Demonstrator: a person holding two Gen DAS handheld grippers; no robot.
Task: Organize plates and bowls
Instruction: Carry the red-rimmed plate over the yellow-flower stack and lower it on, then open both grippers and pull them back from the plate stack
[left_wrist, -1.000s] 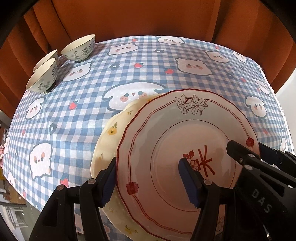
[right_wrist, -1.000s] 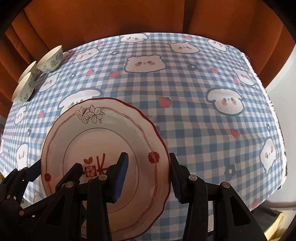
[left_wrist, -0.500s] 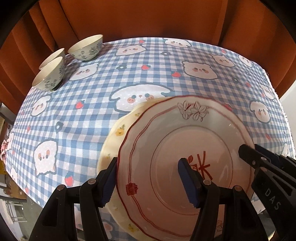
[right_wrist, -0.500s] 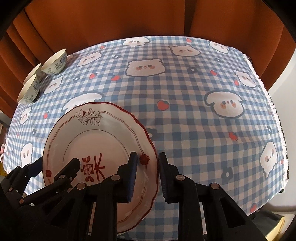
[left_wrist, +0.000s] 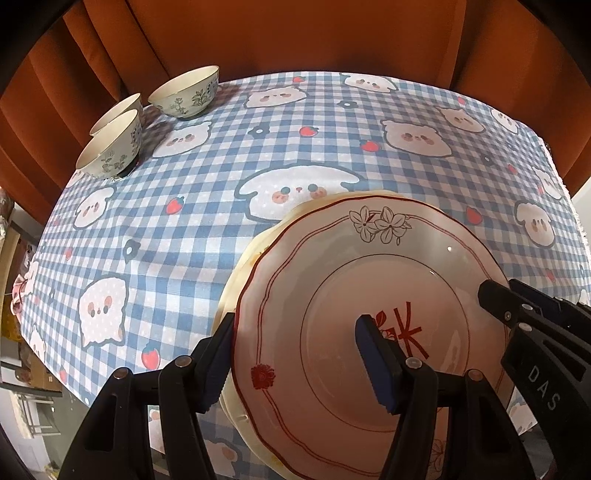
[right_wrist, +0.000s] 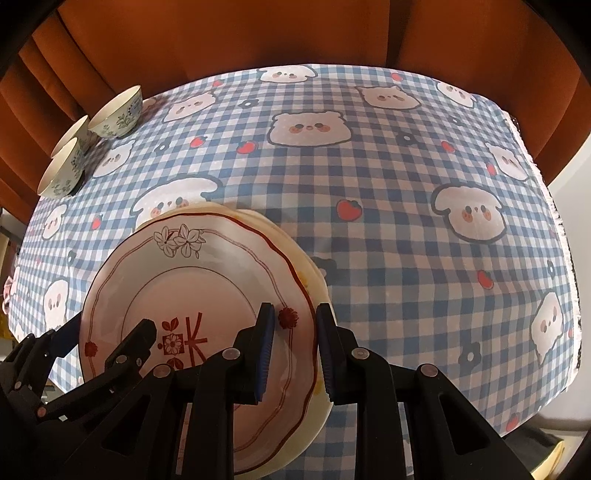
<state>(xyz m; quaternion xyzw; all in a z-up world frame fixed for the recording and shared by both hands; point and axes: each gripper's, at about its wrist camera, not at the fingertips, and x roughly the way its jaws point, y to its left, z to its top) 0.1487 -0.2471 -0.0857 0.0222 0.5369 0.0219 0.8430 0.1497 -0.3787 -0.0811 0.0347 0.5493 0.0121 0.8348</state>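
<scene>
A red-rimmed white plate (left_wrist: 369, 295) (right_wrist: 207, 273) with a red character lies on top of a cream yellow plate (left_wrist: 236, 273) (right_wrist: 314, 284) at the table's near edge. My left gripper (left_wrist: 295, 354) is open, its jaws either side of the plates' left rim. My right gripper (right_wrist: 295, 343) straddles the right rim of the stack, jaws narrowed around both plates' edge. Three pale green floral bowls stand at the far left: one apart (left_wrist: 184, 92) (right_wrist: 118, 114), two nested or close together (left_wrist: 110, 147) (right_wrist: 62, 173).
The table has a blue checked cloth with cartoon animals (left_wrist: 295, 147) (right_wrist: 406, 221). An orange curtain (left_wrist: 295, 33) hangs behind it. The table's right edge (right_wrist: 565, 258) drops off to a white floor.
The red-rimmed plate has moved left over the cream plate and now sits more squarely on it. My right gripper's jaws have narrowed around the rim. Both grippers have pulled back slightly.
</scene>
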